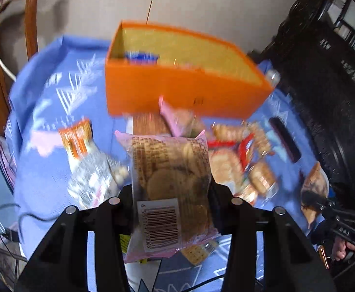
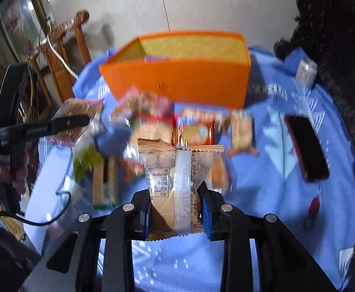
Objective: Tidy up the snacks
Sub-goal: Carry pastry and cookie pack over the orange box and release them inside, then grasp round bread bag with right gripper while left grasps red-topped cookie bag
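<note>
Left tongs clamped on cookie pack, right tongs pinching brown packet, short of orange box. Slippery wrappers: likely to slide free.

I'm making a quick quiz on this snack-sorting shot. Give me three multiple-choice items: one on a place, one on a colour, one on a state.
1. Where is the phone?
A. in the box
B. flat on the blue cloth, on its right part in the right wrist view
C. in a claw

2. What colour is the box outside?
A. orange
B. green
C. white

3. What is the left claw doing?
A. open, holding nothing
B. shut on the pink cookie packet
C. resting in the box

Answers: B, it lies flat on the cloth; A, its walls are orange; B, the fingers clamp the packet.
</note>
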Tool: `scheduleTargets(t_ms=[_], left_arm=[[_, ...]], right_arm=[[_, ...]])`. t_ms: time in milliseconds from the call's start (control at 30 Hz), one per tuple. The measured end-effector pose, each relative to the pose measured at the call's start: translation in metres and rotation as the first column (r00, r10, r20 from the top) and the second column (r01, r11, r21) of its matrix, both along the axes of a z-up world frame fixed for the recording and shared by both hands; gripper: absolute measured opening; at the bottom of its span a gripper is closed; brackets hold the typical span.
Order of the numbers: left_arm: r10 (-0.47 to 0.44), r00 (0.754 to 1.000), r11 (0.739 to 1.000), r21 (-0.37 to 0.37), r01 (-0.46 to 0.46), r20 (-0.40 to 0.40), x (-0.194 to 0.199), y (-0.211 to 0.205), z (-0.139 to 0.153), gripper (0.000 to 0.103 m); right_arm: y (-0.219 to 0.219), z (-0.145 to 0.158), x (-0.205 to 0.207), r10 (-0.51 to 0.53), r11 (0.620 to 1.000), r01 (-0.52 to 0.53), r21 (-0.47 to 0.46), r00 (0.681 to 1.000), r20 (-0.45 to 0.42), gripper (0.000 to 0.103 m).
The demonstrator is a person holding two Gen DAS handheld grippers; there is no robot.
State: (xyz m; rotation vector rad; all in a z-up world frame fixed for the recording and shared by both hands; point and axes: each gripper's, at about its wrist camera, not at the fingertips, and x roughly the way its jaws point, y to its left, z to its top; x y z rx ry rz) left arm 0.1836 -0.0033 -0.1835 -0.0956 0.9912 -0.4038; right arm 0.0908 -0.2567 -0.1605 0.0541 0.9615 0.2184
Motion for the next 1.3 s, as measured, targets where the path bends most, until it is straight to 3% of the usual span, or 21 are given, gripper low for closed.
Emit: scheduleTargets(t_ms=[267,600,767,800,833,867,900,933,1000,1033,1167,1300], left_arm=[[-0.011,0.983,0.998,-0.064,0.023,0.182,0.04,-0.01,0.085,0.044],[-0.05,0.941,0.998,-0.026,0.062,0.333,0.135,-0.049,0.151,0.044],[-0.052,0.942,0.999,0.014,0.05,0.332,0.178,-0.064,0.152,0.046],[-0.04,0.947,0.999,0.034,0.031,0.318,0.189,-0.068,0.149,0.054],[-0.021,0.953,0.999,0.051,0.005,0.303,0.196,-0.069,0.147,0.082],[0.014,0.958,0.997,0.067,-0.035,0.287,0.203,-0.069,0.146,0.097],[0.061,0.953,0.995,0.058,-0.082,0.296,0.204,-0.065,0.148,0.097],[0.074,0.946,0.995,0.035,-0.09,0.315,0.202,-0.06,0.149,0.098],[0.082,0.934,0.995,0.017,-0.093,0.347,0.194,-0.051,0.149,0.099],[0.087,0.934,0.995,0.02,-0.1,0.346,0.189,-0.047,0.146,0.099],[0.118,0.961,0.993,-0.002,-0.121,0.251,0.17,-0.025,0.125,0.099],[0.158,0.97,0.987,-0.018,-0.158,0.183,0.132,-0.002,0.097,0.099]], right_arm=[[-0.001,0.067,0.052,0.001,1.0,-0.007,0.026,0.981,0.196,0.031],[-0.001,0.131,0.169,0.011,1.0,-0.011,-0.001,0.935,0.354,0.031],[0.002,0.132,0.219,0.015,1.0,-0.01,-0.018,0.939,0.343,0.032],[0.003,0.13,0.227,0.019,1.0,-0.01,-0.028,0.942,0.335,0.034],[0.005,0.127,0.235,0.024,0.999,-0.012,-0.038,0.947,0.32,0.038],[0.006,0.122,0.243,0.021,0.999,-0.007,-0.047,0.954,0.298,0.043],[0.006,0.12,0.246,0.01,0.999,0.003,-0.045,0.957,0.289,0.052],[0.005,0.12,0.244,0.003,0.999,0.009,-0.039,0.955,0.296,0.057],[0.004,0.12,0.229,0.003,0.999,0.014,-0.047,0.943,0.332,0.077],[0.004,0.118,0.222,0.004,0.998,0.016,-0.056,0.942,0.336,0.08],[-0.002,0.102,0.188,0.016,0.999,-0.005,-0.04,0.96,0.279,0.08],[-0.012,0.072,0.147,0.011,1.0,-0.006,-0.025,0.982,0.187,0.08]])
